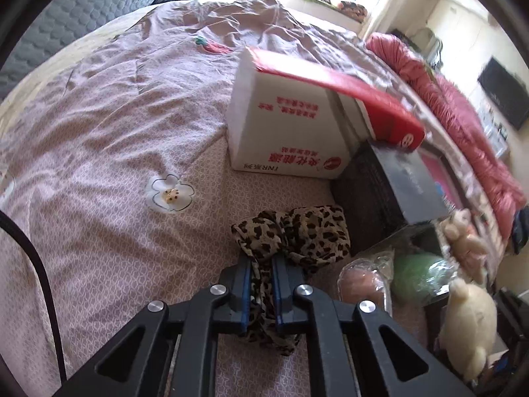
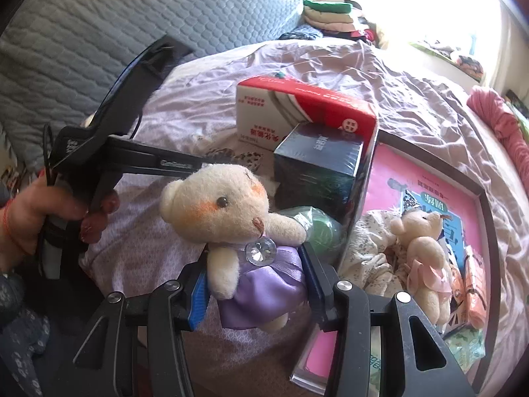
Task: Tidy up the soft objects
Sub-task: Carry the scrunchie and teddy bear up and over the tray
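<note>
In the left wrist view my left gripper (image 1: 262,264) is shut on a leopard-print cloth (image 1: 297,235), which lies bunched on the bed in front of the fingers. In the right wrist view my right gripper (image 2: 256,274) is shut on a cream teddy bear in a purple dress (image 2: 231,218) and holds it above the bed. The pink-lined tray (image 2: 429,172) to the right holds a second bear in a pink dress (image 2: 423,251), a pale floral cloth (image 2: 367,258) and orange packets (image 2: 474,284). The left gripper's body (image 2: 132,158) shows at the left, with the hand on it.
A white and red carton (image 1: 284,115) and a dark box (image 1: 390,182) stand on the pink quilt (image 1: 115,115). A green ball (image 1: 416,271) and a bagged orange item (image 1: 363,284) lie beside the tray. A grey quilted headboard (image 2: 99,33) is behind. A red blanket (image 1: 463,115) lies at the right.
</note>
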Demonstrator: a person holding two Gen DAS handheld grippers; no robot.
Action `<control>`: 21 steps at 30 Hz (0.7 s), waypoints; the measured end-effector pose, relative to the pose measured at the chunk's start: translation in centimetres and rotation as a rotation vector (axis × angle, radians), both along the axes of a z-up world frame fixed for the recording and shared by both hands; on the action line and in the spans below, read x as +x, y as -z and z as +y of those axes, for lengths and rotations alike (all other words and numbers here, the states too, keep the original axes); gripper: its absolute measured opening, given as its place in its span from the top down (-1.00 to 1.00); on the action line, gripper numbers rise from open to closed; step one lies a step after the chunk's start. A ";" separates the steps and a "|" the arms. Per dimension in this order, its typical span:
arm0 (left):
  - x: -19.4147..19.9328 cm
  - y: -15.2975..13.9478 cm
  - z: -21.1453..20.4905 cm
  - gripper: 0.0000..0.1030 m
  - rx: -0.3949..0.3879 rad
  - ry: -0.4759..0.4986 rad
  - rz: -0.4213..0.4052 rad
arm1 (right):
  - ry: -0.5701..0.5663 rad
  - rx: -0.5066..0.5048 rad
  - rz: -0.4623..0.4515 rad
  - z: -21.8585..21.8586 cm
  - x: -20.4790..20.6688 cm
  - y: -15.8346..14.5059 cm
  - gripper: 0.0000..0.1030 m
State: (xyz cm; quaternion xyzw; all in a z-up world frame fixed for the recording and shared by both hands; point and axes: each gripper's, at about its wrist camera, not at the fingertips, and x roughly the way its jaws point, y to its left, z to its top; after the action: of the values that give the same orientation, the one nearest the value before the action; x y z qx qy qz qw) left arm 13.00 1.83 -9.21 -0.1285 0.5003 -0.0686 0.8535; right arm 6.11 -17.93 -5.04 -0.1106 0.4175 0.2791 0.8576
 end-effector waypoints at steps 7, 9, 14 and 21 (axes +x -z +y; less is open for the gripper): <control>-1.7 -1.0 1.2 0.81 -0.042 -0.028 -0.013 | -0.002 0.089 0.017 -0.3 -1.3 -0.8 0.02; -2.2 -1.1 1.4 0.81 -0.041 -0.035 -0.013 | -0.017 0.092 0.014 -0.1 -1.9 -0.9 0.02; -3.0 -1.7 1.8 0.81 -0.036 -0.040 -0.021 | -0.037 0.097 -0.006 0.4 -2.5 -1.4 0.02; -3.9 -3.1 1.8 0.82 -0.036 -0.075 -0.049 | 0.001 0.132 -0.013 -0.8 -2.4 -2.1 0.02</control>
State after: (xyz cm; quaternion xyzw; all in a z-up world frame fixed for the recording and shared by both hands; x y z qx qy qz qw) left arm 9.13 3.68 -6.11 -0.1609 0.4728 -0.0489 0.8649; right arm 3.75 -18.69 -2.93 -0.0555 0.3925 0.3051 0.8659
